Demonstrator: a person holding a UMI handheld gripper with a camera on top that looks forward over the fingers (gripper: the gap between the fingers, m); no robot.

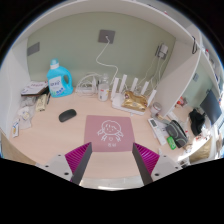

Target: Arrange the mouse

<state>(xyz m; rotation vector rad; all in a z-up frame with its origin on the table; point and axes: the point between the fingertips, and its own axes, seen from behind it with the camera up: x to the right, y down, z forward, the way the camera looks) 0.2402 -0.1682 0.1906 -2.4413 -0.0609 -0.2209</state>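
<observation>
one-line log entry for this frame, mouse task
phase: approach | gripper: open, empty, above desk | mouse: on desk, left of pink mouse pad, beyond fingers | contact: none | pad: nothing on it

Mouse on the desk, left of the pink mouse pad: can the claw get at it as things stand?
Probably yes. The claw is open, and the mouse lies alone on bare desk ahead of the fingers, to their left, beside the pink mouse pad. Nothing lies between.

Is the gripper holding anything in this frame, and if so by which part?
Nothing is held. The gripper is open with bare space between its fingers. The mouse lies untouched on the desk, beyond the fingers and beside the pink mouse pad.
</observation>
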